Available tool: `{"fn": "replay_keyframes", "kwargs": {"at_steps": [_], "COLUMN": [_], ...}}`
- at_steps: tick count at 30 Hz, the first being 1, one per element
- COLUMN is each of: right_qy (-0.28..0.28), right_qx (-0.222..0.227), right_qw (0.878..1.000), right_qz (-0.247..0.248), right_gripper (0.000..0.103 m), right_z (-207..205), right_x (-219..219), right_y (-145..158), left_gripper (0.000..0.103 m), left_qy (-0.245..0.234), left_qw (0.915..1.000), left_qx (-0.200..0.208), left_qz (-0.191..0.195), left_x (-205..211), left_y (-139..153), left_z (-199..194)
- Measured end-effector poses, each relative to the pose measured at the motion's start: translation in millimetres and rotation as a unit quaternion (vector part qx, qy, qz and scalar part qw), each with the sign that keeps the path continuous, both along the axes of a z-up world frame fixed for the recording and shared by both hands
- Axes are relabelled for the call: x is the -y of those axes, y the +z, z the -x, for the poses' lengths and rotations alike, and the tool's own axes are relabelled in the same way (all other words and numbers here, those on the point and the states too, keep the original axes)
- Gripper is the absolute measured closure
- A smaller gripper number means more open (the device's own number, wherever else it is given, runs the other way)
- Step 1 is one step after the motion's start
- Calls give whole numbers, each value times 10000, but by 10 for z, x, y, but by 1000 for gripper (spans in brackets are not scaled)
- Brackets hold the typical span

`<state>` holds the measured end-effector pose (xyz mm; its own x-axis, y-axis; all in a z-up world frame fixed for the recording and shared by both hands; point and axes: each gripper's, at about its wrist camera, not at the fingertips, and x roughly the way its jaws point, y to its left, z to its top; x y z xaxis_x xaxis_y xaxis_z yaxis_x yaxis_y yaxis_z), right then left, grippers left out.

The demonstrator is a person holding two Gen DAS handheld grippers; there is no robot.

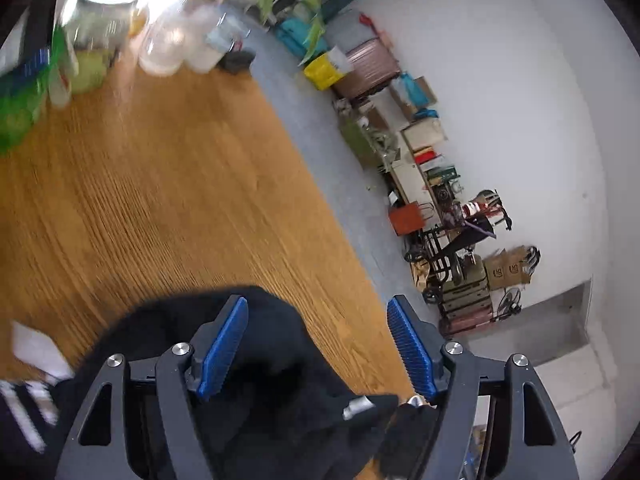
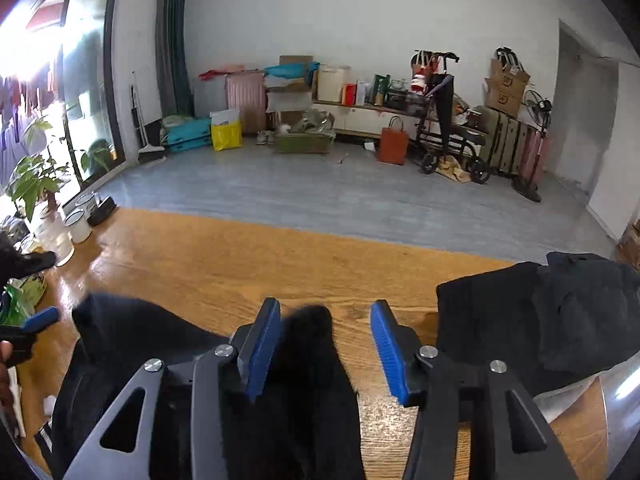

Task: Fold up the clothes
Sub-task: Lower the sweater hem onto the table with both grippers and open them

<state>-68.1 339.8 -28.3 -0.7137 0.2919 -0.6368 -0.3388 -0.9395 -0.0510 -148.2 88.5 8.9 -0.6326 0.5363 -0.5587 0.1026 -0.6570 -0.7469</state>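
The wooden table [image 2: 248,264] carries a black garment [image 2: 312,376] that lies crumpled along its near edge. In the right wrist view the right gripper [image 2: 326,350] hangs just above this cloth with its blue-padded fingers [image 2: 262,350] spread wide; a fold of the black garment rises between them, touching the left pad only, and nothing is clamped. A second pile of dark clothing [image 2: 560,316] sits on the table to the right of that gripper, apart from the first garment.

In the left wrist view the left gripper [image 1: 320,354] is also wide open over the table [image 1: 160,184], near its edge. The black garment [image 1: 276,384] bunches under and between its fingers [image 1: 222,354], with a small metal fastener [image 1: 357,406] showing on the cloth, but the pads do not close on it. White stripes [image 1: 24,412] show on the dark cloth at the left of this gripper. At the table's far end stand blurred jars and containers [image 1: 176,44].
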Motion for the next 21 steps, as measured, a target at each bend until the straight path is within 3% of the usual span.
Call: {"fn": "replay_keyframes", "kwargs": {"at_steps": [2, 4, 6, 8, 9, 10, 14, 16, 18, 21], "right_qy": [81, 441, 974, 1483, 1735, 1936, 2500, 2559, 2537, 2437], "right_qx": [-51, -68, 47, 254, 378, 524, 1076, 1233, 1350, 1588], "right_qw": [9999, 9988, 9943, 9857, 9797, 9745, 9553, 9501, 9485, 9478], "right_qz": [69, 220, 441, 763, 932, 1003, 1154, 1286, 1332, 1306], "right_gripper": [48, 43, 43, 43, 43, 45, 49, 51, 51, 51], "right_z": [-110, -334, -609, -949, -1146, -1272, -1649, -1681, -1664, -1639], "right_x": [29, 140, 335, 552, 676, 793, 1283, 1422, 1505, 1519], "right_y": [67, 127, 56, -120, -229, -345, -817, -977, -1101, -1234], "left_gripper": [29, 29, 29, 29, 29, 29, 30, 30, 33, 39], "left_qy": [-588, -1304, -1859, -2225, -2297, -2363, -2333, -2394, -2490, -2587], "left_qw": [9975, 9856, 9611, 9299, 9248, 9217, 9392, 9416, 9396, 9296], "left_qx": [-94, 33, 185, 320, 388, 504, 967, 993, 971, 873], "left_qz": [377, 1075, 2032, 2911, 3007, 3035, 2325, 2148, 2136, 2476], "left_x": [-32, -142, -294, -424, -420, -410, -256, -251, -282, -375], "left_y": [126, 193, 164, 25, -54, -145, -449, -528, -599, -637], "left_z": [-132, -374, -702, -1057, -1194, -1325, -1631, -1751, -1858, -1974]}}
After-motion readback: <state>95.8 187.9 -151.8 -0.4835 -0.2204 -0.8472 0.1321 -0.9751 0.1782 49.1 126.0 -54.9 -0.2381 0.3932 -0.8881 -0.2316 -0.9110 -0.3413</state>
